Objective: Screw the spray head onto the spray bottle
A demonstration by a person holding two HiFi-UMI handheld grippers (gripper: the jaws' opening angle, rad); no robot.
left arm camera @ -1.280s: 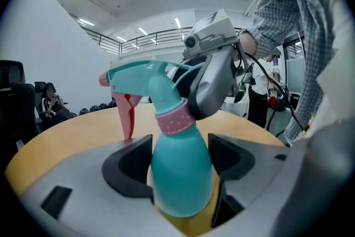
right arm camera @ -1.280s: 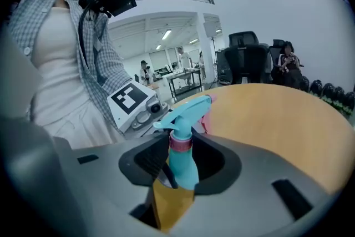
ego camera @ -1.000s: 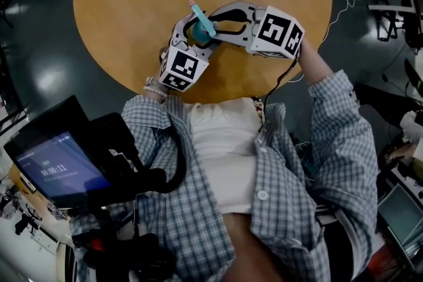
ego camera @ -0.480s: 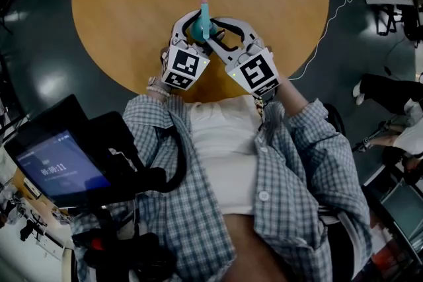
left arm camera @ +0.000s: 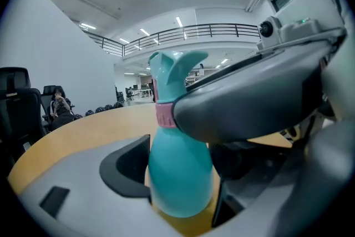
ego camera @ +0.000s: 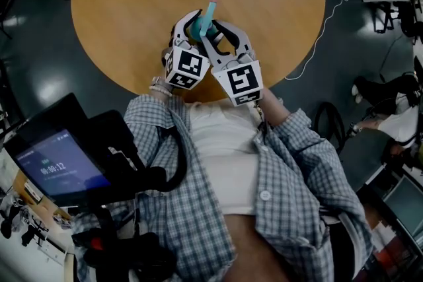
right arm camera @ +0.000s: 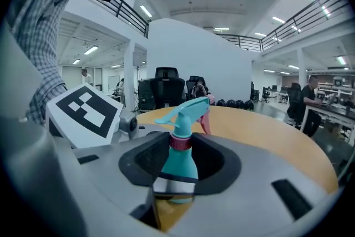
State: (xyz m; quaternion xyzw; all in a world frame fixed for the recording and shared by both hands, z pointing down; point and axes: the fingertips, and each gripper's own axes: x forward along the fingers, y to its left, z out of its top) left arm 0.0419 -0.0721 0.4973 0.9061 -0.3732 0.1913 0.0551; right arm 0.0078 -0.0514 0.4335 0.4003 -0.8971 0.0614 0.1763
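A teal spray bottle (ego camera: 200, 28) stands upright on the round wooden table (ego camera: 132, 3), near its front edge. Its teal spray head (right arm camera: 186, 109) has a pink trigger and sits on a pink collar (right arm camera: 180, 141). In the head view the nozzle points up and to the right. My left gripper (ego camera: 192, 26) comes in from the left and is shut on the bottle's body (left arm camera: 180, 169). My right gripper (ego camera: 210, 33) comes in from the near side, above the left one. Its pads press on the collar from both sides. The bottle's base is hidden behind the jaws.
Dark floor surrounds the table, with a thin white cable (ego camera: 330, 13) lying to the right. A phone screen (ego camera: 56, 165) on a dark rig sits at lower left. Office chairs (right arm camera: 166, 83) and seated people (left arm camera: 60, 105) are beyond the table's far side.
My right gripper swung from the bottle's right side round to the near side. The spray head turned with it, its nozzle going from upper left to upper right. The left gripper stayed put.
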